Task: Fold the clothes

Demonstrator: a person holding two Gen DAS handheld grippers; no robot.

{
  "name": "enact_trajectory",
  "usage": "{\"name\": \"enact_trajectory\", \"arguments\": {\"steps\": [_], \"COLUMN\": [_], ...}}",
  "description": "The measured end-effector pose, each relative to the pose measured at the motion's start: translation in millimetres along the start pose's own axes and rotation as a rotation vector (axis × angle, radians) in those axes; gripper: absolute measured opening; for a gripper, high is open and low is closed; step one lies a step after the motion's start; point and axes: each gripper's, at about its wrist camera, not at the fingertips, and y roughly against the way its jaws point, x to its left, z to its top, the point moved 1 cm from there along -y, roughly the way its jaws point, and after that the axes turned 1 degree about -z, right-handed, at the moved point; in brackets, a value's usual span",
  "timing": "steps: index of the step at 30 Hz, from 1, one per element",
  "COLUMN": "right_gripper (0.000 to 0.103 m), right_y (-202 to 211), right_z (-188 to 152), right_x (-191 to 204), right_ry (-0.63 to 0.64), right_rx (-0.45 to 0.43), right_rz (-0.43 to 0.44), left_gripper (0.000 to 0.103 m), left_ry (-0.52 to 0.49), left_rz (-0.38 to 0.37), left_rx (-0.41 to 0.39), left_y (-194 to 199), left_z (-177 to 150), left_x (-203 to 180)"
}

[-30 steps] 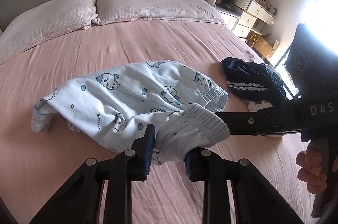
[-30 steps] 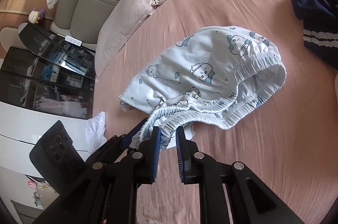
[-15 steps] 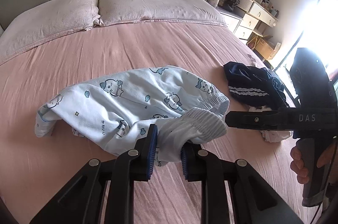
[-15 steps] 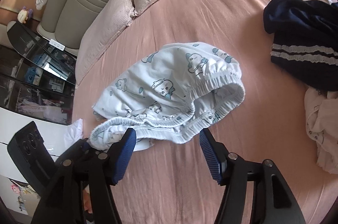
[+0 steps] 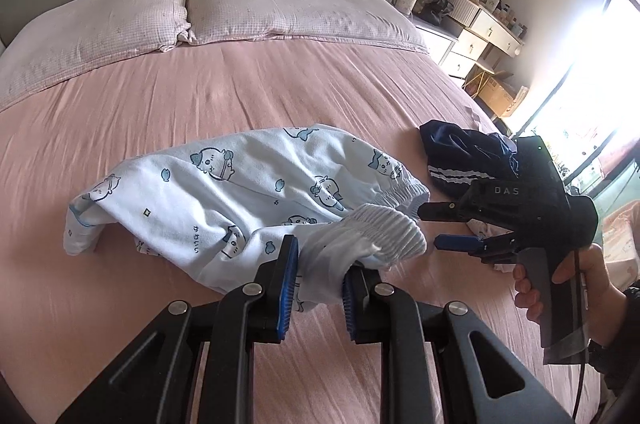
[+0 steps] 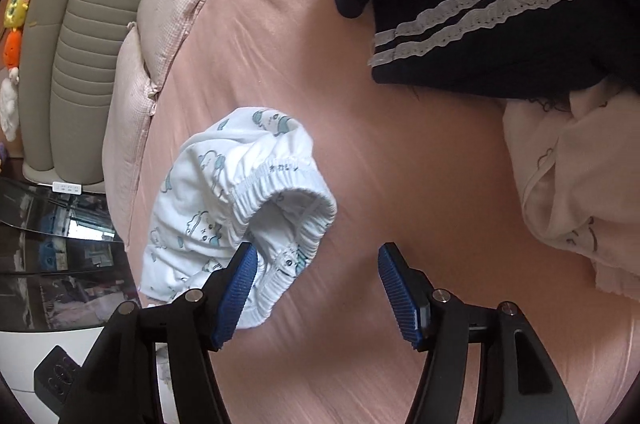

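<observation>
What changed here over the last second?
The right gripper let go of the pants' waistband, opened wide and pulled back toward the dark clothes. The left gripper stayed clamped on the waistband; the pants stayed on the bed.

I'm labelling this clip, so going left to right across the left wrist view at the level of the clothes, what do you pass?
light blue printed pants → left gripper, shut on their waistband → navy striped garment → right gripper, open → hand

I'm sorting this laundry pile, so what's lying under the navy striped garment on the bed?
A cream printed garment pokes out from beneath the navy striped garment, both on the pink bedsheet. How far it runs underneath, or whether anything else lies there, is covered.
</observation>
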Motion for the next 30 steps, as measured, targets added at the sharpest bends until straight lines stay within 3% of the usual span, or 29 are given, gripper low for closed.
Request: {"name": "enact_trajectory", "arguments": {"steps": [7, 16, 18, 23, 25, 28, 30], "right_gripper": [0.062, 0.061, 0.048, 0.041, 0.024, 0.008, 0.007], "right_y": [4, -6, -9, -13, -15, -14, -14], "right_z": [10, 26, 26, 23, 22, 17, 13], "right_x": [12, 21, 24, 30, 34, 41, 45], "right_ry": [0.142, 0.212, 0.249, 0.33, 0.374, 0.433, 0.452], "right_rx": [-0.08, -0.115, -0.11, -0.114, -0.11, -0.114, -0.113], "right_rz": [-0.138, -0.168, -0.185, -0.226, -0.255, -0.279, -0.271], "left_gripper": [0.018, 0.018, 0.018, 0.018, 0.018, 0.018, 0.018], "left_ry": [0.01, 0.015, 0.011, 0.015, 0.018, 0.021, 0.02], "left_rz": [-0.006, -0.018, -0.021, -0.033, -0.032, -0.03, -0.027], "left_rx": [-0.004, 0.022, 0.031, 0.043, 0.043, 0.046, 0.049], "left_y": [1, -6, -7, -6, -5, -4, -3], "left_z": [1, -4, -5, -6, -7, -9, -10], "left_x": [2, -2, -3, -3, -1, 1, 3]}}
